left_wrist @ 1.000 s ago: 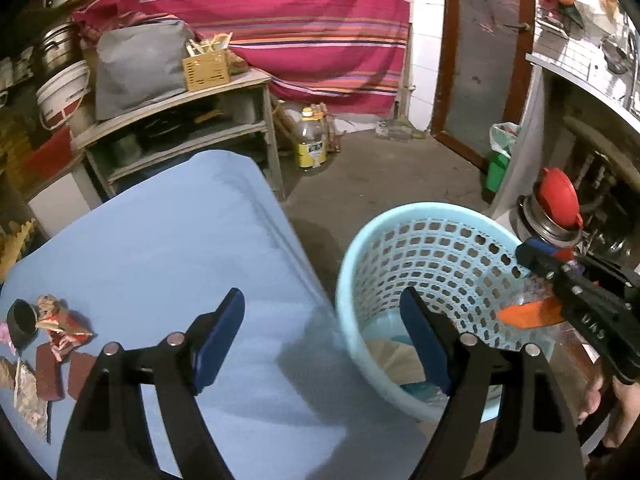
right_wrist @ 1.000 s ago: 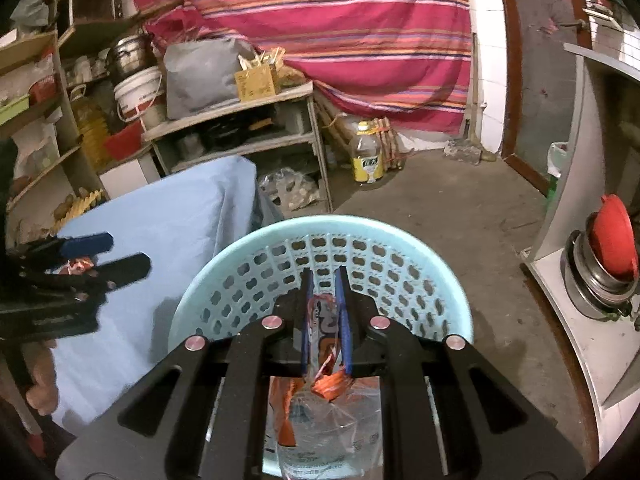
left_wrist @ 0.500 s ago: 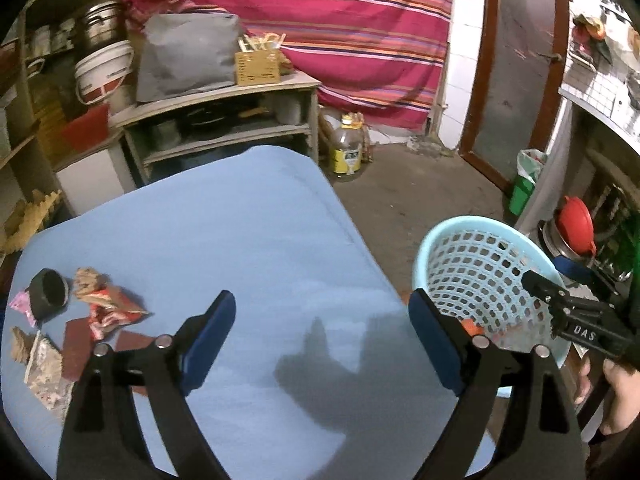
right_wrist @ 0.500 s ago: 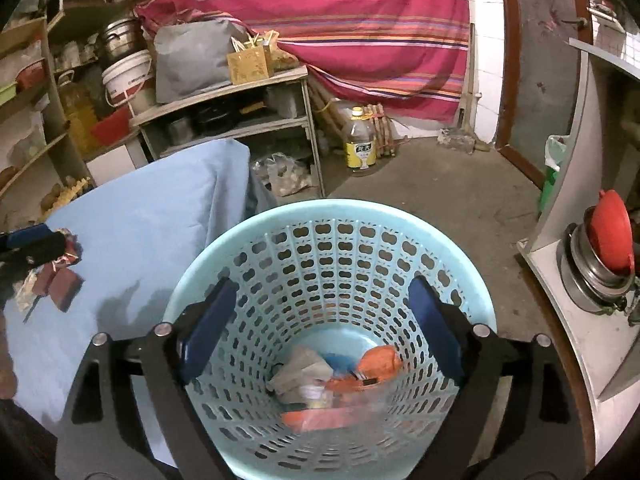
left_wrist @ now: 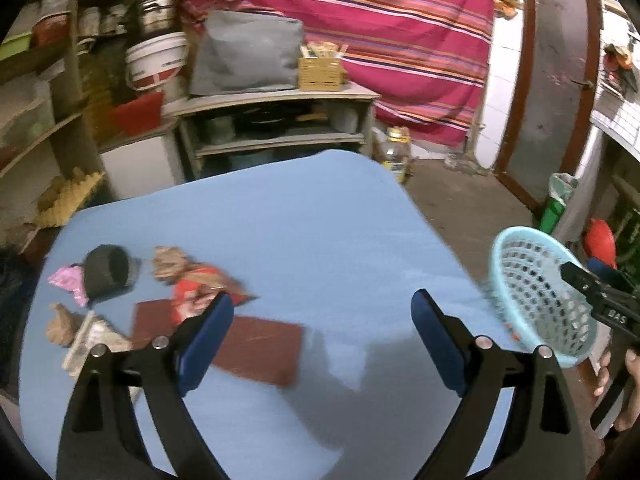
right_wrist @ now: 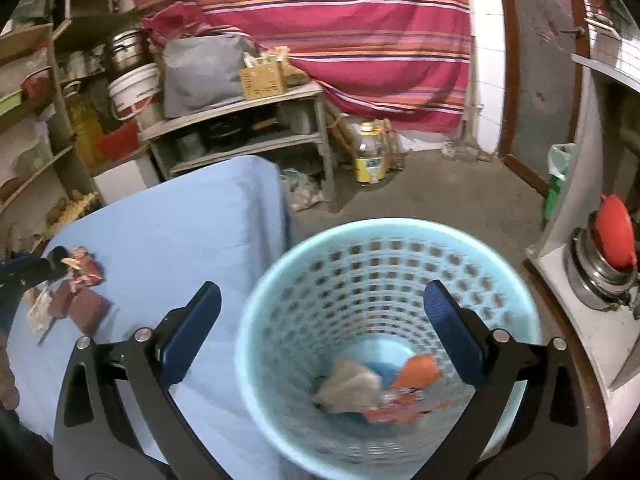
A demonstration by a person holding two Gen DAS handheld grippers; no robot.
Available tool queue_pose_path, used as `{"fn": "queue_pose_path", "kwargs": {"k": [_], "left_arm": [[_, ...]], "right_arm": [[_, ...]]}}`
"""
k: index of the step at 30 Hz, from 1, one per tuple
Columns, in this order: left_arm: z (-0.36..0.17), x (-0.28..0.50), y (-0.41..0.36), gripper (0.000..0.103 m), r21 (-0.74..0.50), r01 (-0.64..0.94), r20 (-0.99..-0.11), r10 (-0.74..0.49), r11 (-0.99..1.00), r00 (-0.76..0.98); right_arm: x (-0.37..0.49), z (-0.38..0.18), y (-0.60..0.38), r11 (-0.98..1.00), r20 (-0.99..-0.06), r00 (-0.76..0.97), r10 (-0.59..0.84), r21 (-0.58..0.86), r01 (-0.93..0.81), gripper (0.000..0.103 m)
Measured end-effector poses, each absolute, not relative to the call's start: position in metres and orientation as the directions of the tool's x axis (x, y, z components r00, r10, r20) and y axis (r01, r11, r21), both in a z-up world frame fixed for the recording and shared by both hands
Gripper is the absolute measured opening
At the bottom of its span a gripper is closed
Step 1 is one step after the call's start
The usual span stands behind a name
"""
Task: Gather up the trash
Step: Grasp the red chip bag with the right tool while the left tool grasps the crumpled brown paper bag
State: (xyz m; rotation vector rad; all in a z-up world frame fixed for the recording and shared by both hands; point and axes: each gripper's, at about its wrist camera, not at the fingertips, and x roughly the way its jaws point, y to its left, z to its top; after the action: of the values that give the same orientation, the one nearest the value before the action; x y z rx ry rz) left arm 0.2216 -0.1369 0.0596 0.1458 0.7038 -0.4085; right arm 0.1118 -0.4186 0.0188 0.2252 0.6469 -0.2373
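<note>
The right gripper (right_wrist: 322, 336) hangs above the pale blue perforated plastic basket (right_wrist: 280, 292), jaws opening with nothing between them; crumpled wrappers (right_wrist: 376, 390) lie at its bottom. Left of the basket, the left gripper (left_wrist: 322, 340), spread wide and empty, hovers over the blue-covered table (left_wrist: 304, 232) bearing scattered trash (left_wrist: 192, 276).
</note>
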Motion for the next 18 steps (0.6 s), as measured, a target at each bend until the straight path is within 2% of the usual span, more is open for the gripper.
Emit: {"fn": "queue_pose_path", "kwargs": {"k": [10,18], "left_arm": [[0.032,0.255,-0.005,0.090,0.089,0.213,-0.642,-0.107,0.973,0.759],[0.003,0.283,0.080,0.091,0.075,0.069,-0.649,-0.003,0.995,0.761]], "right_arm": [[0.154,0.004,-0.316,0.980,-0.589,0.805,-0.071,0.108,0.165,0.099],[0.191,-0.012,-0.245,0.994,-0.614,0.789,-0.024,0.068,0.083,0.099]]}}
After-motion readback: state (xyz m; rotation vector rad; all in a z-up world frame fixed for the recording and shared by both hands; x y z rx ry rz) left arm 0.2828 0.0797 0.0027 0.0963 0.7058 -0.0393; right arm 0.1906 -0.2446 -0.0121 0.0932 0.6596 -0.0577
